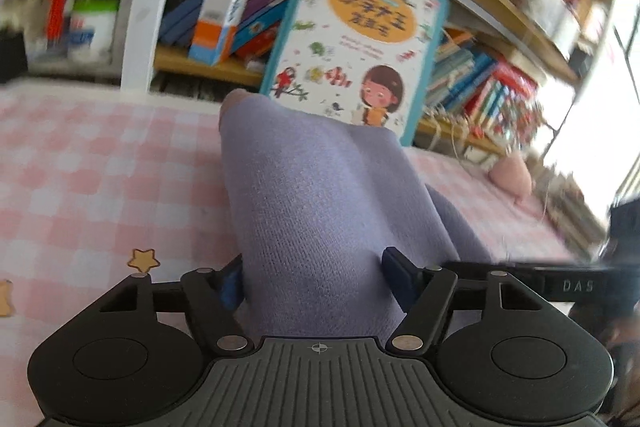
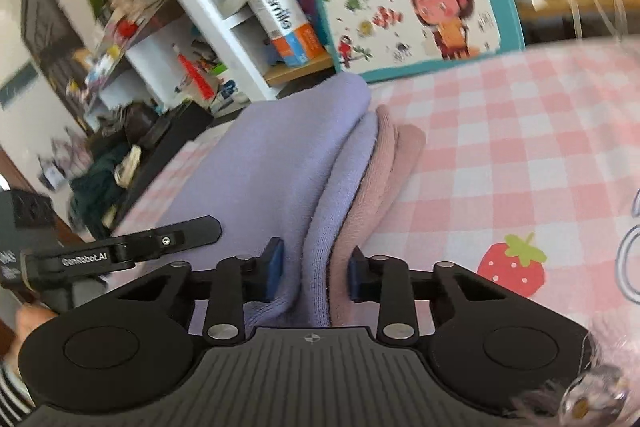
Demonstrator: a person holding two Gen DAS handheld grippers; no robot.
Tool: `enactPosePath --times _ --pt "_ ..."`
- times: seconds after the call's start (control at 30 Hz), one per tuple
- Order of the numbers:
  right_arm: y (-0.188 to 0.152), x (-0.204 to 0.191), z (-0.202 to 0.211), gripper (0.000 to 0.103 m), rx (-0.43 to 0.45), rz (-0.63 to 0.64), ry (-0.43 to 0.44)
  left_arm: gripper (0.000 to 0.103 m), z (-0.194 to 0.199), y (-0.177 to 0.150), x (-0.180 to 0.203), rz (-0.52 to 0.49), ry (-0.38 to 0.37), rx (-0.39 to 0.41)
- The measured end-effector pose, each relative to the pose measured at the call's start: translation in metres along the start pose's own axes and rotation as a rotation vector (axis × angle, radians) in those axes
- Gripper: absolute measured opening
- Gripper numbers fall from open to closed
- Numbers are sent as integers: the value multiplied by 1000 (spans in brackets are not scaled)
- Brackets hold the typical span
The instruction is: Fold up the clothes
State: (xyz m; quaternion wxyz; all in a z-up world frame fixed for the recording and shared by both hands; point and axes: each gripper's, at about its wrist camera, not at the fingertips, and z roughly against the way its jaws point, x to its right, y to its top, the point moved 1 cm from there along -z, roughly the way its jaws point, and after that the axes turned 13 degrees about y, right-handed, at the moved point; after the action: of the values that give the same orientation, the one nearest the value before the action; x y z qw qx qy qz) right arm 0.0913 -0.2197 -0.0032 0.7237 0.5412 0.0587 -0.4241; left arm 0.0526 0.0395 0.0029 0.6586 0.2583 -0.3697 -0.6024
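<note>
- The purple cloth (image 1: 316,195) lies folded on the pink checked sheet (image 1: 100,167), just in front of the big picture book (image 1: 356,31).
- The left tongs (image 1: 314,277) squeeze a thick bunch of the purple cloth. The cloth hides their pads.
- The right tongs (image 2: 316,273) pinch the purple cloth (image 2: 280,163) together with a pink cloth (image 2: 380,167) lying just beside it.
- The pink cloth is mostly tucked under the purple one, so its shape is hard to tell.
- The shelves behind the book are blurry.

A children's picture book (image 1: 356,39) leans against cluttered bookshelves (image 1: 496,39) behind the pink checked tablecloth (image 1: 100,167).
</note>
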Motion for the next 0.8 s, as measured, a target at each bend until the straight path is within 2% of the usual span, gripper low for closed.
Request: enactPosePath --times 0.1,0.2,0.27,0.37,0.43,0.53,0.7,0.8 --pt "-13 -27 6 26 -30 113 -54 70 17 -6 11 -80 22 12" --pt "-25 -38 15 26 -49 120 -59 70 27 -12 8 -65 -9 -27" --pt "-30 -38 23 26 -52 74 -40 71 31 -18 3 -36 -39 -61" --pt "-35 -34 33 32 -58 -7 -7 78 34 -23 -6 -5 -65 -91" --pt "-36 -28 35 42 -55 -67 14 84 35 -25 -11 11 -75 -102" --pt "-38 -17 37 54 -40 -165 39 85 40 -23 -16 26 -51 -72" --pt "-42 -5 36 60 -12 -289 88 85 34 -29 -17 43 -95 -89" --pt "-42 -8 35 55 -14 -277 76 83 30 -32 -17 60 -127 -91"
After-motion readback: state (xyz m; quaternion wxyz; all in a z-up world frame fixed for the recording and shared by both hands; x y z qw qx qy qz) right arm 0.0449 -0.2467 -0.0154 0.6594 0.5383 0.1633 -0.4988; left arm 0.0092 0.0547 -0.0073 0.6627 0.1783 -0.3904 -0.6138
